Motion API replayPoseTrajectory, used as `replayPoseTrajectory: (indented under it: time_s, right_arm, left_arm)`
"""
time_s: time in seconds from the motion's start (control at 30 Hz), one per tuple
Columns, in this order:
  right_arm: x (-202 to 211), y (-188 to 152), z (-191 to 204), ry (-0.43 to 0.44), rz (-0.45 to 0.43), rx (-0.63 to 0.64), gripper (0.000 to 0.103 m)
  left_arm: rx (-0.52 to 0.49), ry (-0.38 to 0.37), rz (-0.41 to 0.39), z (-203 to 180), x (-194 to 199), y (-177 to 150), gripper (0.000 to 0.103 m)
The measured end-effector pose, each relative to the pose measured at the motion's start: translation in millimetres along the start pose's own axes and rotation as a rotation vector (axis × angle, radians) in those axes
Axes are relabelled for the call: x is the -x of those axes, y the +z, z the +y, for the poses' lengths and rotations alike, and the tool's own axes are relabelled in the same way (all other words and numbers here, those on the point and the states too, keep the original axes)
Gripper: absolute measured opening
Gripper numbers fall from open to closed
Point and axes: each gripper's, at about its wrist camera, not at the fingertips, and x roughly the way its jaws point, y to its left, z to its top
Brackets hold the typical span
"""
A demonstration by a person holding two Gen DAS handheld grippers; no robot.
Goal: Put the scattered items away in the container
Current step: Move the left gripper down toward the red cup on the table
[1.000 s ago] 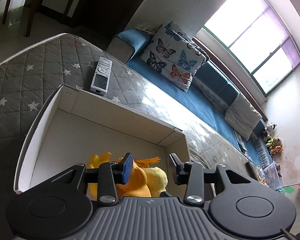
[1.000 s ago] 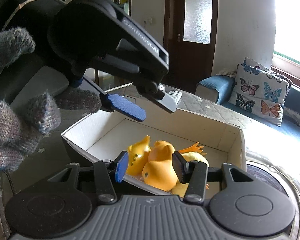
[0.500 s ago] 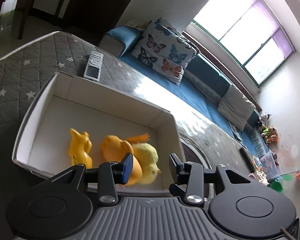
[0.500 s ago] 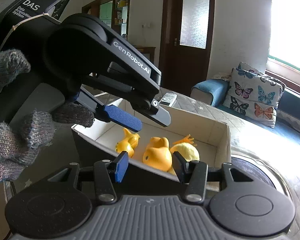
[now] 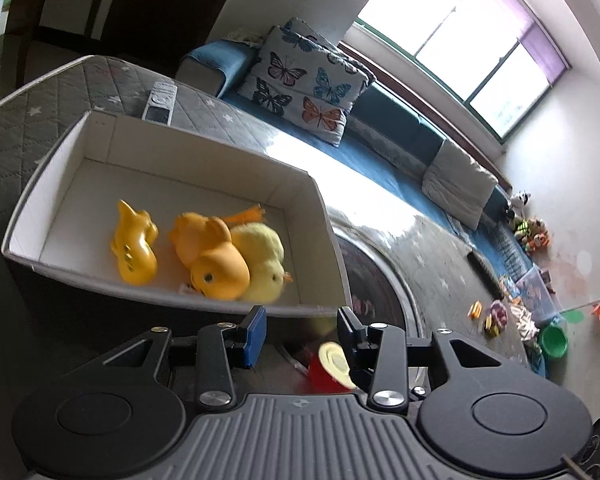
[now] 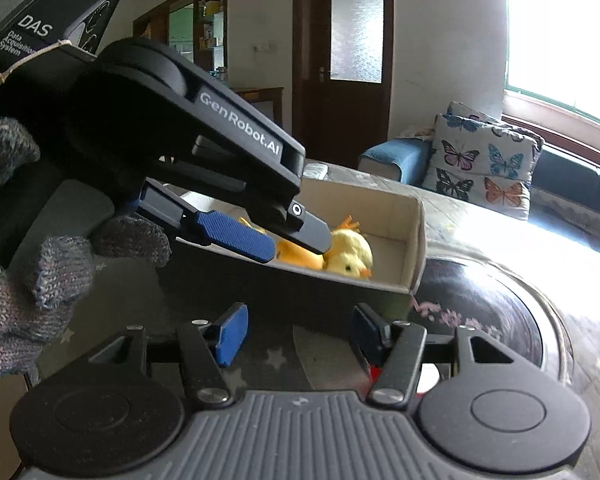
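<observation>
Jaws on both the left gripper [image 5: 300,330] and right gripper [image 6: 298,334] stand apart and empty, the right's opening. A small red toy [image 5: 327,366], possibly plastic, lies below outside the box [image 5: 316,208]; approached blurred, it might skid off. Glossy ducks [image 5: 216,258] and a fuzzy chick [image 5: 266,256] lie inside.

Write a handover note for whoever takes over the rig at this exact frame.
Left gripper: open, empty, hanging short of the box's near wall.
Right gripper: empty, jaws opening.
In the white cardboard box: two orange rubber ducks and a yellow plush chick.
Left: a red piece with a cream disc on the table beside the left gripper. The remote lies behind the box; unclear whether it counts.
</observation>
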Motion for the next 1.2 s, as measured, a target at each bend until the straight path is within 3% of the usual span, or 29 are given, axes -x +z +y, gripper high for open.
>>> replayPoseTrajectory:
  time_s: [0.13, 0.4, 0.97, 1.03, 1.2]
  right_arm:
    - [11, -14, -5, -0.026, 0.007, -0.012, 0.066]
    - [25, -36, -19, -0.072, 0.033, -0.079, 0.066]
    - [34, -59, -46, -0.112, 0.043, -0.162, 0.073]
    - [32, -59, -48, -0.110, 0.045, -0.169, 0.080]
    - [29, -61, -52, -0.107, 0.053, -0.167, 0.081]
  left_arm:
    - [-0.022, -0.003, 0.023, -7, -4, -15, 0.041]
    - [-0.084, -0.016, 0.046, -21, -14, -37, 0.041]
    - [-0.076, 0.001, 0.098, -29, -29, -50, 0.041]
    - [-0.071, 0.004, 0.103, -29, -32, -50, 0.041]
    - [-0.060, 0.010, 0.121, -27, -38, -52, 0.041]
